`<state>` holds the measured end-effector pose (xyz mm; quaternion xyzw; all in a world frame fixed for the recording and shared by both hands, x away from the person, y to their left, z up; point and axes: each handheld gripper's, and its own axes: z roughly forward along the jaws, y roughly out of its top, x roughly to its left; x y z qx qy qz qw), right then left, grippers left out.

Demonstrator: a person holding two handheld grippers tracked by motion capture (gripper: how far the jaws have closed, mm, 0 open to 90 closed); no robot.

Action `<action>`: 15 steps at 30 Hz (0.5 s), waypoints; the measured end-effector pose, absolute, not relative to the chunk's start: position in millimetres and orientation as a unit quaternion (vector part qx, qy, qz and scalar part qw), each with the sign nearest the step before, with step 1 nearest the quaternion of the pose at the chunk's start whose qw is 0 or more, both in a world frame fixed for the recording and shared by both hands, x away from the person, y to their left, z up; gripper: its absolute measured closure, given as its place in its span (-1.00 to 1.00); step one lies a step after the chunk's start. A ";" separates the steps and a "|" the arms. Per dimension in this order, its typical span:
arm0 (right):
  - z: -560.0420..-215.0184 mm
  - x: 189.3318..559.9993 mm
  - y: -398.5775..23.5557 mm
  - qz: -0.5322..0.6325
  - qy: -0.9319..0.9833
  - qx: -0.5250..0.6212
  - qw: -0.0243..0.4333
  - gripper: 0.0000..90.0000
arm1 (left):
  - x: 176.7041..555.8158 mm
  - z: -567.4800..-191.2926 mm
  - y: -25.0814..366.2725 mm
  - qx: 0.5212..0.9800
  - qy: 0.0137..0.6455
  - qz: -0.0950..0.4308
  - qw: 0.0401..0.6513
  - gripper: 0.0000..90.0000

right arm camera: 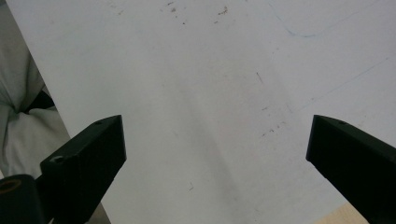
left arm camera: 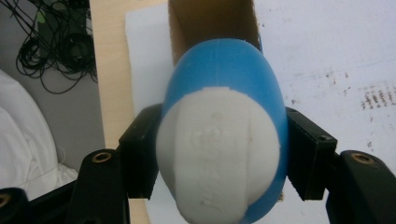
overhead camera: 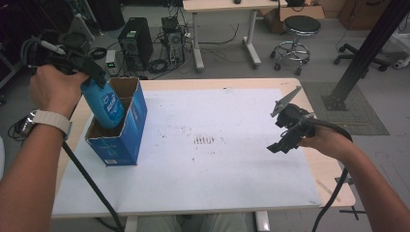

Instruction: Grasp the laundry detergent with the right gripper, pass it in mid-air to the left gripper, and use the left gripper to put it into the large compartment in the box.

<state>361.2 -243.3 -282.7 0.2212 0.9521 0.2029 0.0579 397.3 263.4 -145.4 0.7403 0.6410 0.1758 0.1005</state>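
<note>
In the left gripper view the left hand-held gripper (left arm camera: 219,158) is clamped on a blue bottle (left arm camera: 224,140), its pads pressing both flanks just behind the white end; the cardboard inside of the box (left arm camera: 210,23) opens beyond it. The high view shows that bottle tilted, its lower end inside the blue box at the worktop's (overhead camera: 232,193) left edge; the label's print is too small to read. The right hand-held gripper (overhead camera: 283,140) hovers near the right edge, jaws wide apart with nothing between them, over bare white sheet (right arm camera: 196,93). Open sheet lies between box and right hand-held gripper.
</note>
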 end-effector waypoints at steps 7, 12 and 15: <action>-283.0 360.2 -243.6 0.202 0.952 0.222 0.058 -0.90 | 399.5 -173.6 264.3 0.742 0.640 0.171 0.104 -0.15; -283.7 359.2 -243.6 0.201 0.953 0.221 0.056 -0.90 | 400.7 -193.3 263.6 0.746 0.635 0.175 0.102 -0.15; -284.3 359.1 -244.2 0.202 0.952 0.224 0.057 -0.90 | 401.6 -207.2 264.2 0.746 0.634 0.177 0.100 -0.15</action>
